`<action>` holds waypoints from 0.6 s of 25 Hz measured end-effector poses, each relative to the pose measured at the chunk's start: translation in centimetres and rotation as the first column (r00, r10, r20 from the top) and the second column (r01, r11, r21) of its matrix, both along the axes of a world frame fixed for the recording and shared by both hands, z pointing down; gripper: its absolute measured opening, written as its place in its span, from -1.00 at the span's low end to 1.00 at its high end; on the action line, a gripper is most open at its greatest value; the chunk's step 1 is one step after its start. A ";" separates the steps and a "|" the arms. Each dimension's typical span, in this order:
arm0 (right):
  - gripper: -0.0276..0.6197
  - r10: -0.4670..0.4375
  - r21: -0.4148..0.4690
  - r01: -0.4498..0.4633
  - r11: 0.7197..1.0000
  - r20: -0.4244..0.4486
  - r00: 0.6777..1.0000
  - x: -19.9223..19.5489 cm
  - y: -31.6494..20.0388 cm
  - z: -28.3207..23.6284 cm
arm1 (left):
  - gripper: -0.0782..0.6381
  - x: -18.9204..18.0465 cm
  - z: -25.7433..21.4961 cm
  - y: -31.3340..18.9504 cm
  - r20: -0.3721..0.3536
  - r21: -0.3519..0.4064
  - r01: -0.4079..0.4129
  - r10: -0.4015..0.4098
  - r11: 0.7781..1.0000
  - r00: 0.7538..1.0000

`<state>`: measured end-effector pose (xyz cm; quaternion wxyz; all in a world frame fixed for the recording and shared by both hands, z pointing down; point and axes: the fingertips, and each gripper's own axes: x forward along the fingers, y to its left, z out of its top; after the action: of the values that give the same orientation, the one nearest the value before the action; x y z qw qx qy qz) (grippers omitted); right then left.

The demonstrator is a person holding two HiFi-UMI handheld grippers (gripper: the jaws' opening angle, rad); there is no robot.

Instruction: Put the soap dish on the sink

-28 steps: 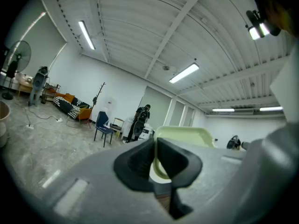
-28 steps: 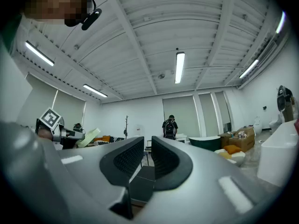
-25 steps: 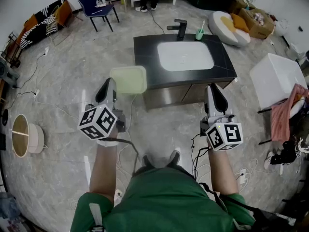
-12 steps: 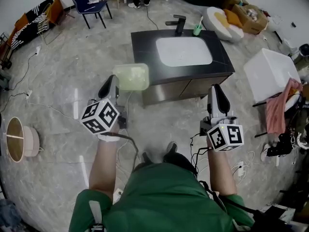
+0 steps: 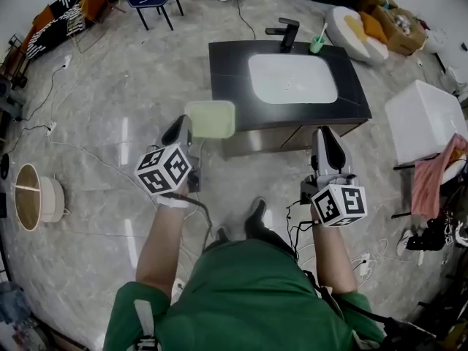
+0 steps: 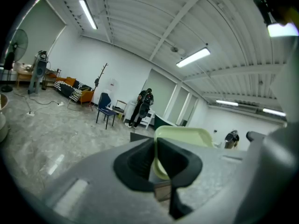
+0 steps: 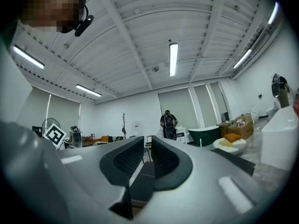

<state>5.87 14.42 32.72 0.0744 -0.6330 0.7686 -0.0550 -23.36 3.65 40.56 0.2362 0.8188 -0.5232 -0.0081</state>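
Two forearms are stretched forward from a green-shirted body, a gripper held in each hand and a cube with square markers carried on each. The left gripper [image 5: 187,131] is clenched on the near rim of the soap dish [image 5: 212,119]. In the left gripper view the thin edge is pinched between the dark ribbed pads, and the rest of the dish stands out beyond the jaws. The dish is pale yellow-green and smooth, a shallow rectangle with rounded corners and a raised rim. It is carried in the air and is seen against the front left corner of the worktop [image 5: 228,72], not set down on it. The right gripper [image 5: 325,134] is held to the right, pointed at the cabinet front, its jaws drawn together to a slit with nothing between them. Farther off, the worktop is seen as a dark matt slab on a grey cabinet, with a white round-cornered sink [image 5: 292,79] sunk into it. Behind the sink a black tap [image 5: 286,31] and a green cup [image 5: 316,45] are stood. The floor [image 5: 110,115] is laid in glossy grey stone-patterned tile.
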 end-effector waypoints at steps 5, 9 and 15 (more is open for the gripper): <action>-0.76 -0.060 -0.012 0.061 0.998 0.022 0.998 2.4 -5.5 1.4 | -0.73 2.4 2.2 -3.5 0.025 -0.044 0.030 -0.029 0.999 0.999; -0.76 -0.105 -0.016 0.106 0.994 0.037 0.994 4.7 -9.0 2.2 | -0.73 4.3 3.5 -5.6 0.038 -0.070 0.068 -0.065 0.995 0.997; -0.76 -0.151 -0.043 0.154 0.987 0.063 0.986 7.6 -13.0 3.5 | -0.73 6.9 5.1 -7.7 0.061 -0.070 0.111 -0.107 0.991 0.992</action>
<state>13.49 1.40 36.22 0.0776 -0.5719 0.8108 -0.0977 -16.47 -4.05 45.64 0.2503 0.7797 -0.5735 0.0216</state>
